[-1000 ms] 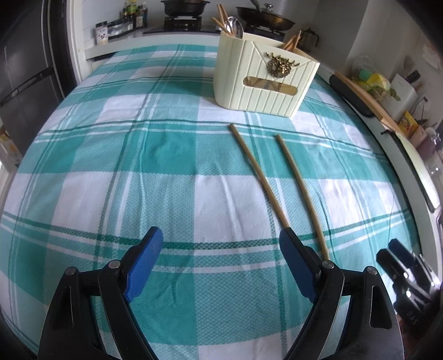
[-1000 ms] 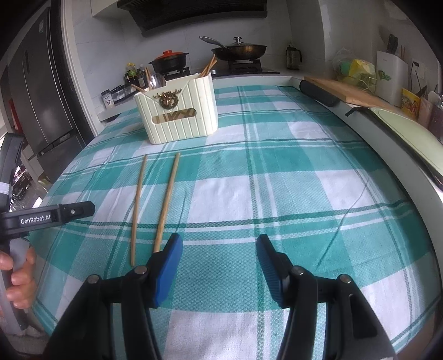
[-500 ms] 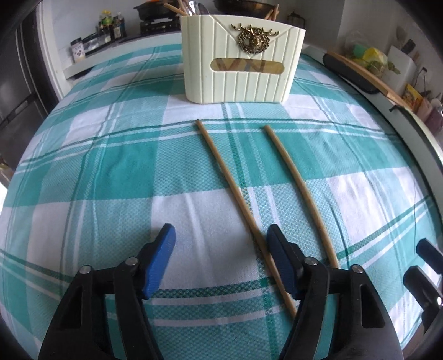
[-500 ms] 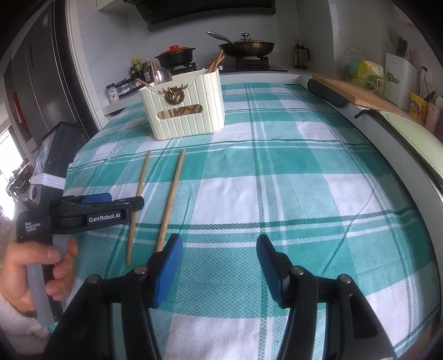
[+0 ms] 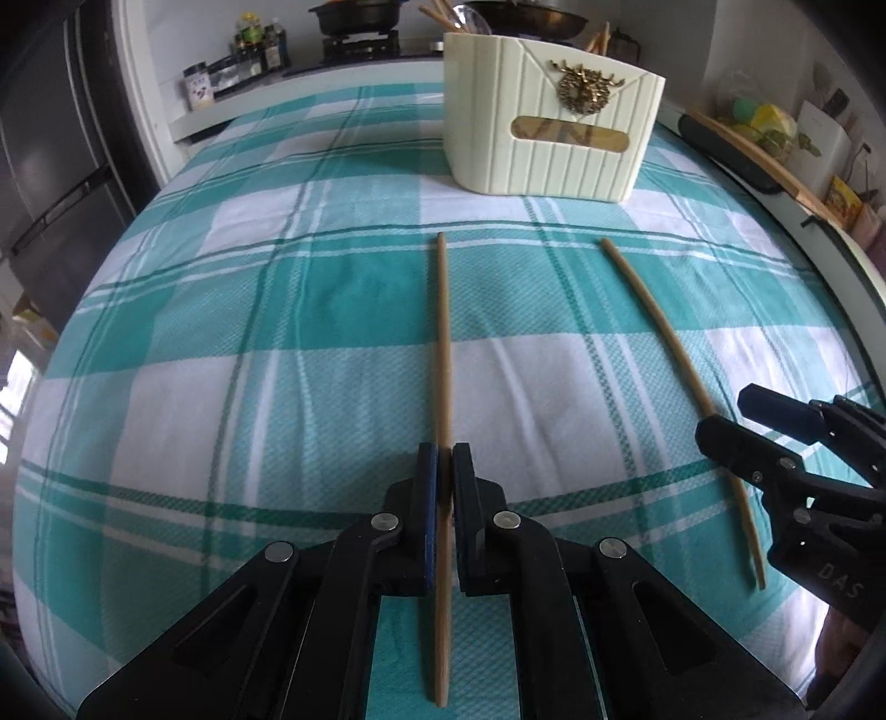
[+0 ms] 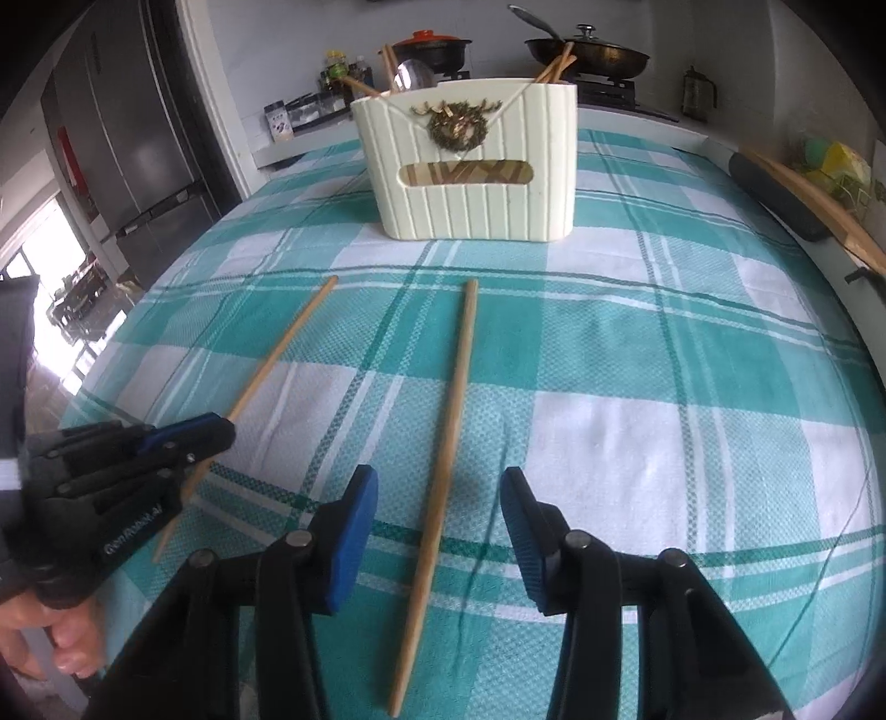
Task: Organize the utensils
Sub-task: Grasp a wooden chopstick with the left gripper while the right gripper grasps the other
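Two wooden chopsticks lie on the teal plaid tablecloth (image 5: 277,310). My left gripper (image 5: 444,462) is shut on the left chopstick (image 5: 442,343), which runs between its blue pads. It also shows in the right wrist view (image 6: 219,432), closed over that chopstick (image 6: 277,354). My right gripper (image 6: 437,498) is open and straddles the right chopstick (image 6: 451,404), one pad on each side, not touching. That chopstick shows in the left wrist view (image 5: 664,343), with the right gripper (image 5: 736,421) at its near end. A cream utensil holder (image 6: 470,166) with chopsticks and a spoon stands beyond.
A stove with pans (image 6: 587,50) and spice jars (image 6: 288,116) sit behind the table. A fridge (image 6: 122,133) stands at the left. A wooden board (image 6: 814,194) and packets lie along the right counter edge.
My left gripper moved over the left chopstick and shut on it. My right gripper moved left and forward until it straddled the right chopstick, still open.
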The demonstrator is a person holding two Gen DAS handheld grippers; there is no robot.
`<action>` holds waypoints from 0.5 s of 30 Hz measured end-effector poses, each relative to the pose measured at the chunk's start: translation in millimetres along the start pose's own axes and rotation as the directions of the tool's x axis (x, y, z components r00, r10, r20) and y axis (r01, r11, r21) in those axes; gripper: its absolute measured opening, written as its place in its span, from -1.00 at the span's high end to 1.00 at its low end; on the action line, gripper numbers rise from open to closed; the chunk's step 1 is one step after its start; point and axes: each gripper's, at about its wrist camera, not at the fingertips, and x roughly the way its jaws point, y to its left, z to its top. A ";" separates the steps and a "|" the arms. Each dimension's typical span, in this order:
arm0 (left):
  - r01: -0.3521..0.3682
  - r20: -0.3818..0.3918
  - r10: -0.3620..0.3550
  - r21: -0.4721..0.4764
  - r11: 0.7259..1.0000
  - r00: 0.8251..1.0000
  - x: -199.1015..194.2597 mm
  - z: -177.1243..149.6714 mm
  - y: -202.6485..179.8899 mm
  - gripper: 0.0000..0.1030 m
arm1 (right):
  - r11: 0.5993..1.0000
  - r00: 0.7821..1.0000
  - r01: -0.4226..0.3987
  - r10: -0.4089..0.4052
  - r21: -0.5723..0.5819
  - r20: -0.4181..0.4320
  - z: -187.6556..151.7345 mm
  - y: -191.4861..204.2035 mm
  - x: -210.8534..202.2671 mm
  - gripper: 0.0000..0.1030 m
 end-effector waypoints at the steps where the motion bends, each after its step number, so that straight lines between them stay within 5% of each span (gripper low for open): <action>1: -0.003 0.000 0.003 -0.006 1.000 1.000 -0.5 -1.0 2.7 0.93 | 1.000 1.000 0.013 -0.013 -0.015 -0.008 -1.2 3.4 2.6 0.09; 4: -0.011 0.002 0.011 -0.011 1.000 1.000 -1.2 -2.6 5.4 0.93 | 0.994 0.996 0.090 -0.091 -0.054 0.002 -4.7 11.1 5.4 0.21; 8: -0.019 0.005 0.019 -0.002 1.000 1.000 -1.6 -3.8 3.3 0.92 | 0.987 0.987 0.158 -0.158 -0.012 0.009 -4.9 1.1 1.8 0.88; 15: -0.002 -0.004 0.002 0.008 1.000 1.000 -5.6 -10.0 5.7 0.92 | 0.976 0.977 0.215 -0.214 0.042 -0.021 -23.7 -19.2 -16.5 0.88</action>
